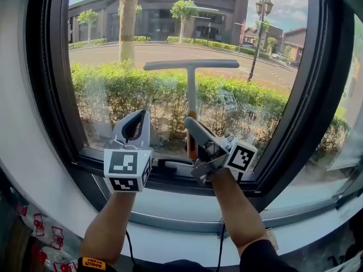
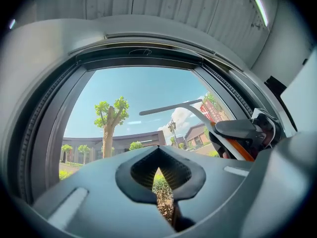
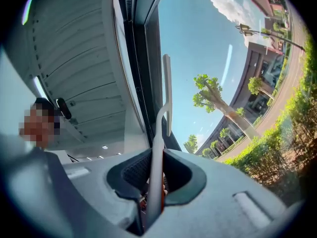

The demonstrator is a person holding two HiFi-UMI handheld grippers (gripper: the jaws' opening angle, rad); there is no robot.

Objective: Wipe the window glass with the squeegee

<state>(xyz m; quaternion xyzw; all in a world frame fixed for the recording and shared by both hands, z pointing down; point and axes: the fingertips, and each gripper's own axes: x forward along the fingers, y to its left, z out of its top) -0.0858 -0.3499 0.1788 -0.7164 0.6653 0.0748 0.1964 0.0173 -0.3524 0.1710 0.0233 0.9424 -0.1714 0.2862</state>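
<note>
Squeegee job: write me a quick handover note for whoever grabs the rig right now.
Right gripper: shut on the handle of the squeegee, blade on top and level, across the middle of the pane.
Left gripper: shut, empty, held beside the right one, low near the sill.
Window glass: can't tell whether the blade touches it.
Done: unclear; hazy marks show low on the pane, right of the handle.
Left: wipe the pane, probably pulling the blade downward.
</note>
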